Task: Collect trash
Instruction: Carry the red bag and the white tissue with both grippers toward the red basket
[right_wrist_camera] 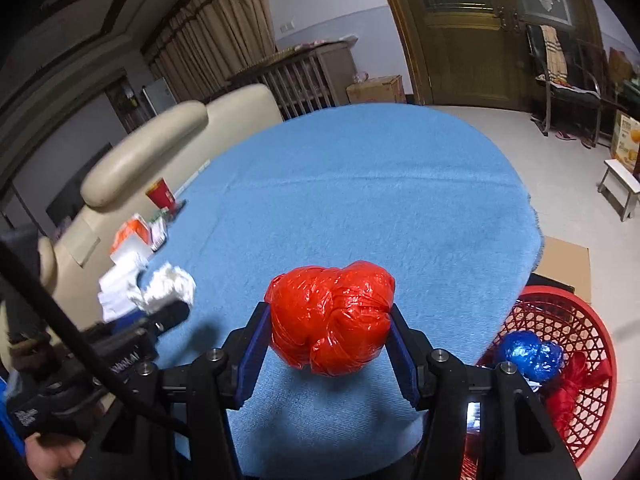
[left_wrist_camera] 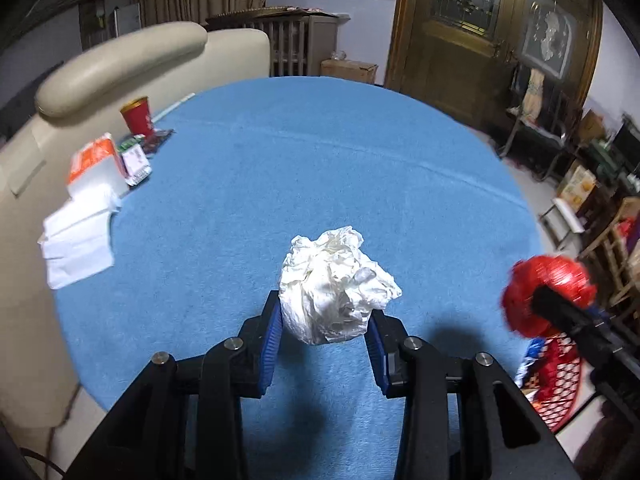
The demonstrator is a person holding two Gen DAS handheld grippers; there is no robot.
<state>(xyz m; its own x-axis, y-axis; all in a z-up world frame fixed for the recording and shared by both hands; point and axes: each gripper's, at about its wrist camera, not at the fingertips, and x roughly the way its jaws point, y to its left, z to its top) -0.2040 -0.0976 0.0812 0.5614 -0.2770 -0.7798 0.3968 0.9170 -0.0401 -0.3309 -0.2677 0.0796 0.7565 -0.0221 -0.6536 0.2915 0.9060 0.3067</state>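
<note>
White crumpled tissue wad (left_wrist_camera: 336, 284) sitting centre-low in the left wrist view, pinched between the blue pads of the left gripper (left_wrist_camera: 325, 330), jaws closed on its lower half, seemingly lifted off the blue tablecloth (left_wrist_camera: 320, 168), judging by the shadow beneath

Red plastic bag ball (right_wrist_camera: 330, 320) filling the centre-low of the right wrist view, squeezed at its widest part by the right gripper (right_wrist_camera: 328, 340), jaws clamped on both flanks

Likely handling: tissue featherlight and soft, crushing under any squeeze, so gripping across the bulk and not a loose flap; plastic ball light, springy and slick, prone to slipping, so holding across the middle

Waiting at lower right of the right wrist view: red mesh basket (right_wrist_camera: 576, 320), already holding a blue bag ball (right_wrist_camera: 532, 354)
</note>
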